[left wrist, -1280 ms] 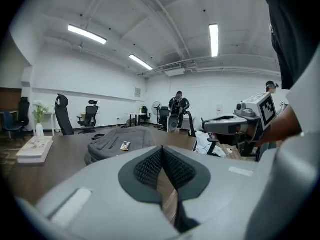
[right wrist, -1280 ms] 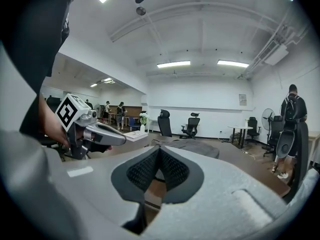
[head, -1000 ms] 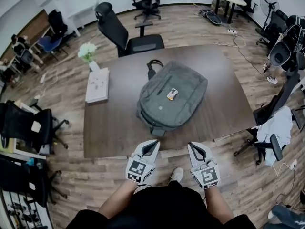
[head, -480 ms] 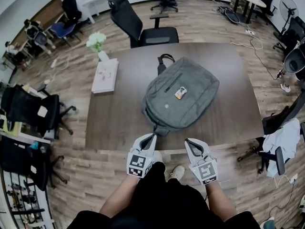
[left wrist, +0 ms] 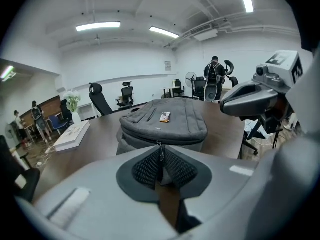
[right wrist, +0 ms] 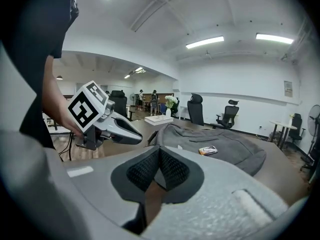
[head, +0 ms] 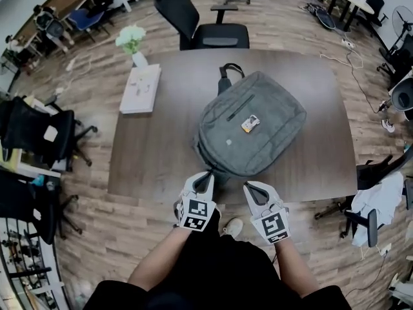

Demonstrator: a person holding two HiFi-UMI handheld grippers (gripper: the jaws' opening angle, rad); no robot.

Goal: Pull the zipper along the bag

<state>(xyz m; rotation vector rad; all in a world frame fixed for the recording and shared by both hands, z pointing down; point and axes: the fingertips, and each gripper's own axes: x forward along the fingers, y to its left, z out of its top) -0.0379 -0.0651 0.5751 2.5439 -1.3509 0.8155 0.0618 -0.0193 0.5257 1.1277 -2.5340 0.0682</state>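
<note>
Grey backpack [head: 271,141] lies flat mid-table [head: 161,166], handle end away from the person, a small orange-and-white tag [head: 250,124] on top. Left gripper [head: 207,175] is at the pack's near end; its jaws are opening from a slit, with the zipper pull [left wrist: 160,145] right at the tips, contact unclear. Right gripper [head: 248,186] is just beside it over the table edge, jaws fully together, empty
</note>
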